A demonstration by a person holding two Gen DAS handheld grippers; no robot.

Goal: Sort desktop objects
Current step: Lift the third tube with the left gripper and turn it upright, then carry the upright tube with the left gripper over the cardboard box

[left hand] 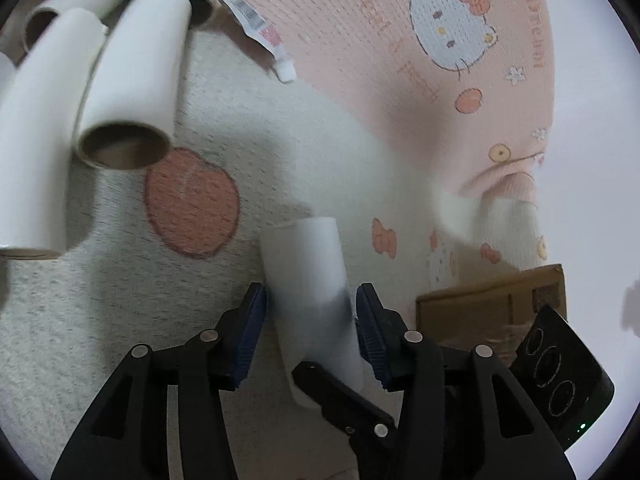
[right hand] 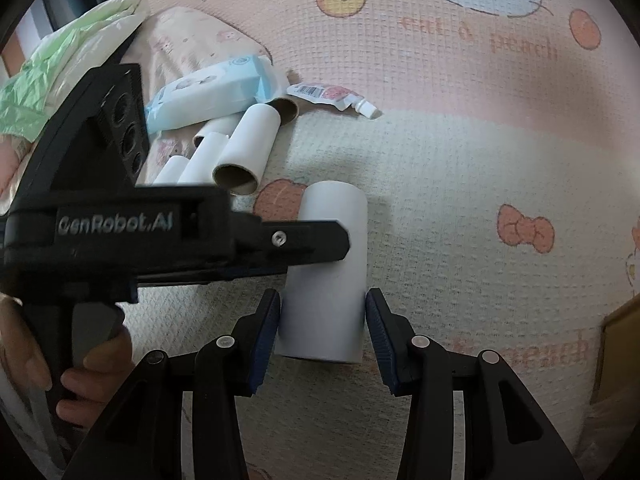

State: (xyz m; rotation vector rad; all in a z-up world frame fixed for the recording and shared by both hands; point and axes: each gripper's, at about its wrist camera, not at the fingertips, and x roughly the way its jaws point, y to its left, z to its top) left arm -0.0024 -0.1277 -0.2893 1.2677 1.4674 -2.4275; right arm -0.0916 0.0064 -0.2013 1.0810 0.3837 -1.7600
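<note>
One white cardboard tube (right hand: 326, 276) stands between both hand-held grippers: left hand-held gripper (left hand: 311, 320) and right hand-held gripper (right hand: 323, 322), jaws spread, neither visibly clamping. Five more white tubes (right hand: 248, 146) lie beyond-left.

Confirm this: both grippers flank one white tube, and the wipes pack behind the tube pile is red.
Not red: the wipes pack behind the tube pile is light blue, as the right wrist view shows. The rest holds: the left gripper and right gripper flank the white tube.

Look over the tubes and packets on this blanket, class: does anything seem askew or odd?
Yes. One white tube sits between both grippers, left gripper and right gripper, at once. The other tubes lie jumbled, and a squeezed pouch lies crumpled nearby.
</note>
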